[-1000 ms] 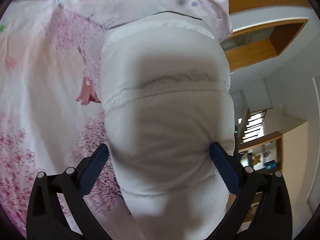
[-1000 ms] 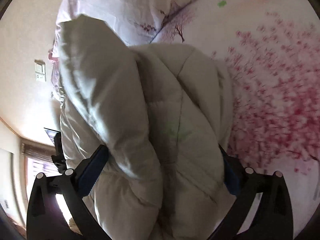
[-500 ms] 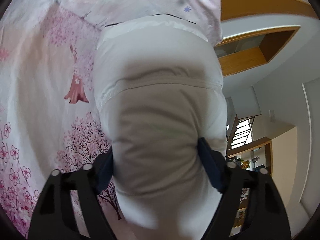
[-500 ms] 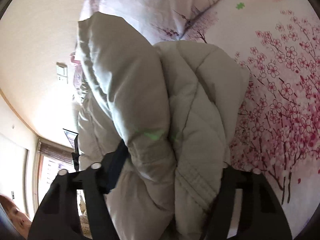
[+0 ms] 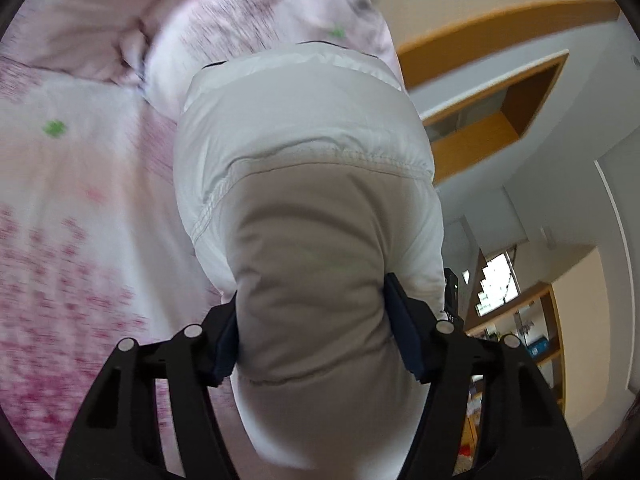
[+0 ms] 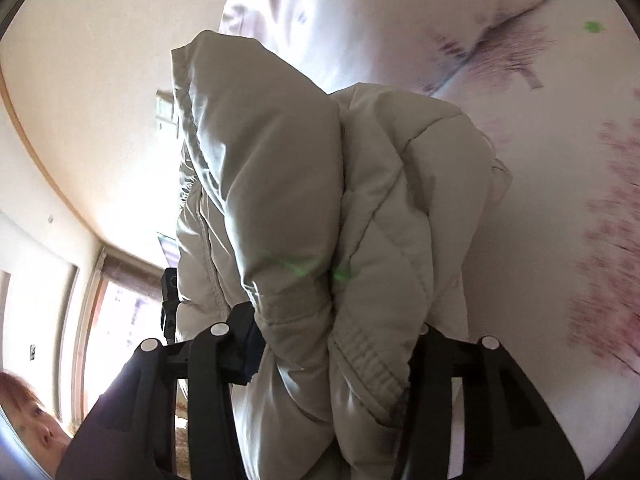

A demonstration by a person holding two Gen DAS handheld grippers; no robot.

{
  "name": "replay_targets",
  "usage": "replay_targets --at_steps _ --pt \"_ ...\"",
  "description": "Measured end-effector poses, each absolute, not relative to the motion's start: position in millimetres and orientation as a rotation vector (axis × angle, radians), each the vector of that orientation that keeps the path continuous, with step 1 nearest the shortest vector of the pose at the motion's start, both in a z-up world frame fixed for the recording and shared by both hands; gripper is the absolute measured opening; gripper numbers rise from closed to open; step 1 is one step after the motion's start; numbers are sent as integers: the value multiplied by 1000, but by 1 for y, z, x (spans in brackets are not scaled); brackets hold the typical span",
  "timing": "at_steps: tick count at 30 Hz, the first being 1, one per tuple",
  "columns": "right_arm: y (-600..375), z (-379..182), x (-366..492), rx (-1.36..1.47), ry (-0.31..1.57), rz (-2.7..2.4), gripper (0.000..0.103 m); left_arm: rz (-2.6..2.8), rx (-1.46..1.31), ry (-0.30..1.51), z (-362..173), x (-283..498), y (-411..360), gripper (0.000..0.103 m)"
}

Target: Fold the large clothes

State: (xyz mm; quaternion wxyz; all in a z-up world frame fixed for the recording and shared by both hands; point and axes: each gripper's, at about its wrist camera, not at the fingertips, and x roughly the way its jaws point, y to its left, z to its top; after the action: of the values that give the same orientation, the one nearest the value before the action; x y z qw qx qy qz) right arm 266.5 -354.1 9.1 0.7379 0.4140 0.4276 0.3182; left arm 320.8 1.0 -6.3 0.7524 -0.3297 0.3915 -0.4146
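A puffy off-white quilted jacket [image 5: 308,184] fills the middle of the left wrist view and also fills the right wrist view [image 6: 280,184]. My left gripper [image 5: 316,332] is shut on a thick padded fold of it, the blue pads pressing in from both sides. My right gripper [image 6: 332,340] is shut on a bunched cuff-like edge with elastic stitching. The jacket is lifted above the bed in both views. The rest of the garment is hidden behind the held folds.
A bedsheet [image 5: 80,208] with pink blossom print lies under the jacket, and it also shows in the right wrist view [image 6: 560,200]. A matching pillow or duvet [image 5: 256,12] lies at the head. Wooden shelves [image 5: 492,120] and a window [image 6: 120,320] show beyond.
Both grippers closed from wide open onto the jacket folds, then lifted and tilted; the bedsheet now blurs with motion.
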Motion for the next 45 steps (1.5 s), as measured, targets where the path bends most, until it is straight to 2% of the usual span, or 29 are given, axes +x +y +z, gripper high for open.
replay_targets --at_steps 10,16,19,22,27,30,32,35,40,45 --pt "-246 14 342 781 1048 781 47 -677 -764 828 -17 332 115 65" --pt "-233 -14 357 838 1130 692 65 -657 -777 883 -41 342 133 71" --pt "-239 -14 355 849 1145 655 67 -656 -749 893 -35 341 132 75" --pt "-242 6 343 778 1112 589 67 -605 -683 878 -24 334 132 76" --pt "-251 57 289 599 952 437 67 -446 -453 813 6 299 127 78" --pt "-249 80 260 523 859 382 63 -418 -353 772 21 280 113 79" --pt "-233 98 244 446 782 392 51 -411 -302 767 26 273 100 79" --pt "-203 109 217 325 743 440 40 -388 -208 754 31 262 79 79" --pt "-180 107 213 268 754 455 38 -317 -69 693 38 243 48 79" --pt "-172 104 203 199 737 400 38 -247 -4 652 35 229 31 84"
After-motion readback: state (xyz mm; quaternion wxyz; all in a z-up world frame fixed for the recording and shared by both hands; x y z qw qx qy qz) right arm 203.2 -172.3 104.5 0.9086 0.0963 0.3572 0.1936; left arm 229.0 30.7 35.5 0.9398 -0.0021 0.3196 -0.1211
